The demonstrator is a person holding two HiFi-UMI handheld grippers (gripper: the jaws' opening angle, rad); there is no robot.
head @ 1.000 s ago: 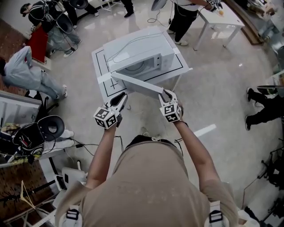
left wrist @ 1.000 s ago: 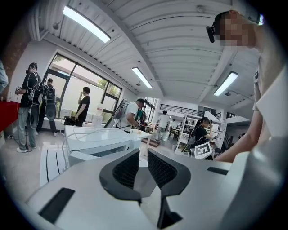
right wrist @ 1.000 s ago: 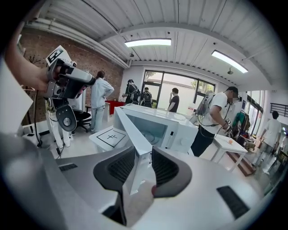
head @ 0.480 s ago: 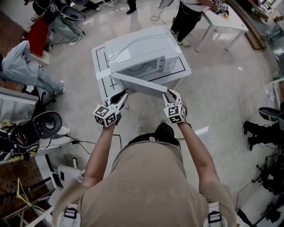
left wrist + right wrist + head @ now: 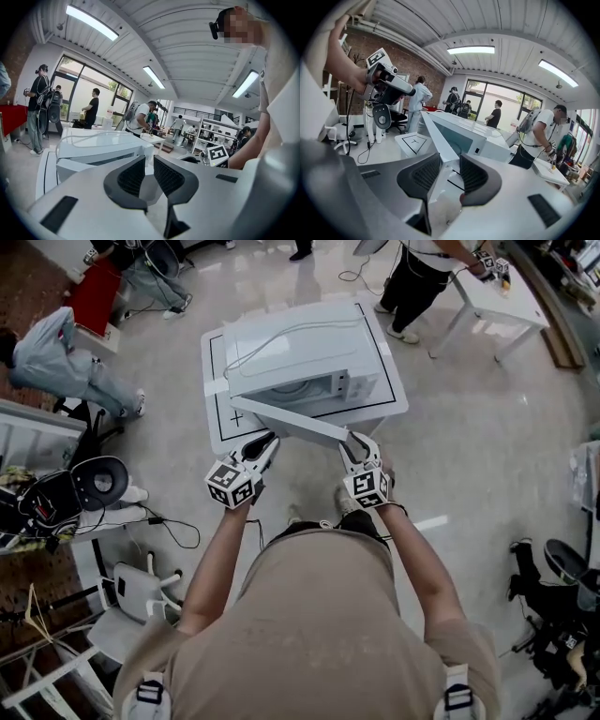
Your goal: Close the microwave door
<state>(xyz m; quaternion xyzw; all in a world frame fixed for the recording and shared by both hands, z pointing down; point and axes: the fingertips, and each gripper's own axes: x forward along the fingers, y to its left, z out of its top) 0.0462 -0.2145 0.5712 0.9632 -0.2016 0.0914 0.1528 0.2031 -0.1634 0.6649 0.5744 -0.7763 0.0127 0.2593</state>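
Note:
A white microwave (image 5: 300,367) stands on a white table (image 5: 214,418), and its door (image 5: 291,423) hangs open, angled out toward me. My right gripper (image 5: 353,442) is at the door's free end. In the right gripper view the right gripper (image 5: 450,176) has jaws that are opening, with the door's (image 5: 440,136) thin edge between the pads and a gap beside it. My left gripper (image 5: 265,442) hovers at the table's front edge, left of the door. In the left gripper view the left gripper (image 5: 149,171) is shut with nothing in it, pointing at the microwave (image 5: 98,150).
The table carries black outline marks around the microwave. People stand beyond it, one by a white desk (image 5: 497,287) at the back right. A chair and cables (image 5: 94,488) lie on the floor to my left, with more equipment at the right edge.
Both grippers have edged forward toward the table, the left one now over its front edge. The right gripper has rolled slightly at the door's end. The door's angle looks about the same.

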